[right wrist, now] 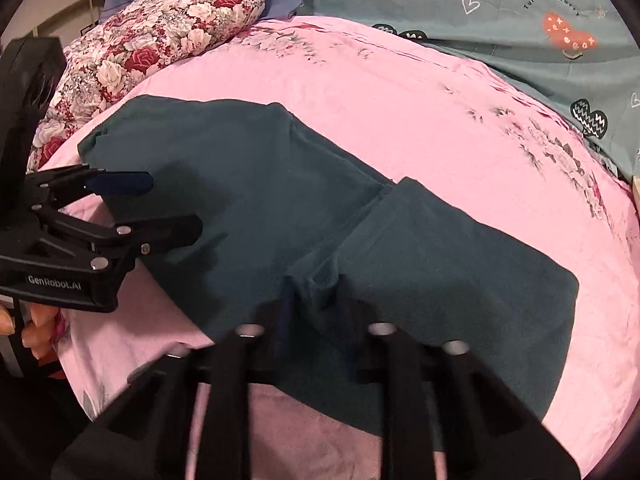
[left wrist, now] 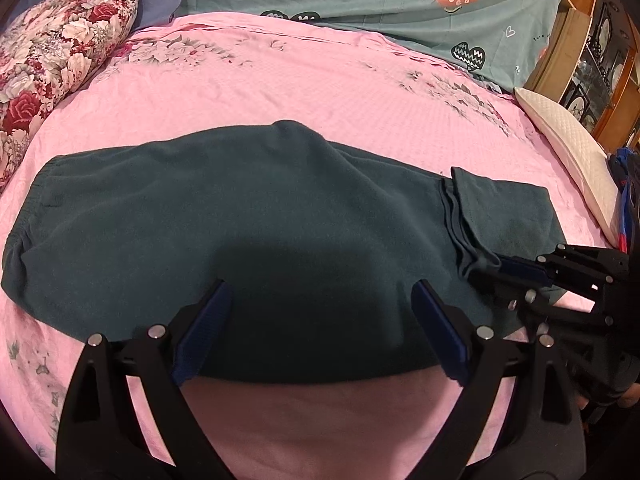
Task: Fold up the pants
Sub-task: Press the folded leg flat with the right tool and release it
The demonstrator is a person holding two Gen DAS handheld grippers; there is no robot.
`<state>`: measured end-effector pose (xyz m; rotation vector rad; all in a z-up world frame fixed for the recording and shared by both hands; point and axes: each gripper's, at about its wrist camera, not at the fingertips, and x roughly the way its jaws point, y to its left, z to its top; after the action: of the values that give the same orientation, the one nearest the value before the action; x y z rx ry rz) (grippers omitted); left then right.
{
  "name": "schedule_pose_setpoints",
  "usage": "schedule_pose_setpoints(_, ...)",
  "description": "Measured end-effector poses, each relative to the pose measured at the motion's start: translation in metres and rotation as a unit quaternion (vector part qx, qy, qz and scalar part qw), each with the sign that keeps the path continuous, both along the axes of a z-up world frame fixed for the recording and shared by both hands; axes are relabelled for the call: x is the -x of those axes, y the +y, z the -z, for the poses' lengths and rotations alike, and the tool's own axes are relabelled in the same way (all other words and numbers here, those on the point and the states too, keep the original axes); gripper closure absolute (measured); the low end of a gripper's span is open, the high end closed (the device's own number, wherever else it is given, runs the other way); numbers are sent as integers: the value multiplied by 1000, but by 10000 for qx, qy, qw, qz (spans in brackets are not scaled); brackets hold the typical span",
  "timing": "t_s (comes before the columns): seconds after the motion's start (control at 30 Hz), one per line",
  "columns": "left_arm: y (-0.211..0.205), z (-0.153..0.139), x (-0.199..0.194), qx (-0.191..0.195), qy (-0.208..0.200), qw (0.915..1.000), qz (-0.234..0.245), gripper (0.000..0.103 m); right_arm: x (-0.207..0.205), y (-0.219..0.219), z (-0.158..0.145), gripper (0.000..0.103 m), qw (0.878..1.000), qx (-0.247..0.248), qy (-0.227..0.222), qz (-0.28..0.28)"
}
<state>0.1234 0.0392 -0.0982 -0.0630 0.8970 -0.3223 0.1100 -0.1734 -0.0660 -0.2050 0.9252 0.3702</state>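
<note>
two grippers sit at the near edge of the pants (left wrist: 256, 216) on the bed (left wrist: 280, 84). left gripper (left wrist: 320, 320) has its jaws apart over the cloth. right gripper (right wrist: 316, 316) has its jaws clamped on the folded-over leg hem.

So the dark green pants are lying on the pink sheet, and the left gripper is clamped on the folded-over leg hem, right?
Not quite: the right gripper is clamped on the folded-over leg hem, as the left wrist view shows. The left gripper is open over the dark green pants, on the pink sheet.
</note>
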Motion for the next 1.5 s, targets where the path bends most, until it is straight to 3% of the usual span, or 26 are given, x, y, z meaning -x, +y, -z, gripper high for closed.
schedule_pose_setpoints(0.2, 1, 0, 1, 65, -22, 10000, 13, 10, 2, -23, -23, 95, 9955, -927, -13, 212)
schedule_pose_setpoints(0.33, 1, -1, 2, 81, -22, 10000, -18, 10, 8, -13, -50, 95, 9938, -1088, -234, -55)
schedule_pose_setpoints(0.47, 4, -1, 2, 62, -21, 10000, -73, 10, 0, 15, -17, 94, 9945, -947, 298, -344)
schedule_pose_setpoints(0.53, 6, -1, 2, 44, -11, 9999, -103, 10, -4, 21, 3, 87, 9934, -898, 584, -412)
schedule_pose_setpoints(0.6, 8, -2, 2, 23, -14, 9999, -100, 10, 0, 17, -3, 69, 9918, -1070, 510, -472)
schedule_pose_setpoints(0.7, 4, -9, 3, 9, -75, 10000, -30, 10, 12, -1, -26, 68, 9917, -1190, 193, -457)
schedule_pose_setpoints(0.77, -6, -16, 5, -30, -197, 9997, 129, 10, 20, -20, -42, 68, 9924, -1199, -10, -276)
schedule_pose_setpoints(0.9, -37, -26, 5, -135, -409, 9978, 499, 9, 26, -84, -58, 65, 9923, -1007, -271, 672)
schedule_pose_setpoints(1.0, -63, -14, -4, -606, -332, 9953, 679, 8, 21, -127, -46, 48, 9859, -956, -144, 1364)
schedule_pose_setpoints(1.07, -71, 6, -15, -746, 67, 9948, 694, 8, 12, -141, -32, 48, 9823, -1021, 17, 1567)
schedule_pose_setpoints(1.17, -70, 4, -15, -749, 48, 9950, 657, 8, -7, -148, -11, 48, 9799, -1243, 302, 1528)
schedule_pose_setpoints(1.27, -71, 8, -16, -844, 103, 9944, 634, 6, -29, -151, 13, 50, 9734, -1527, 775, 1524)
schedule_pose_setpoints(1.3, -71, 8, -16, -847, 112, 9944, 623, 5, -34, -150, 14, 79, 9716, -1686, 787, 1463)
schedule_pose_setpoints(1.33, -71, 7, -18, -846, 125, 9946, 589, 3, -39, -153, 16, 89, 9671, -1931, 920, 1381)
schedule_pose_setpoints(1.37, -72, 5, -20, -841, 139, 9948, 563, 3, -42, -155, 14, 90, 9638, -2092, 955, 1353)
schedule_pose_setpoints(1.5, -93, 3, -27, -810, 146, 9949, 590, 4, -38, -160, -29, 95, 9726, -1969, 319, 1193)
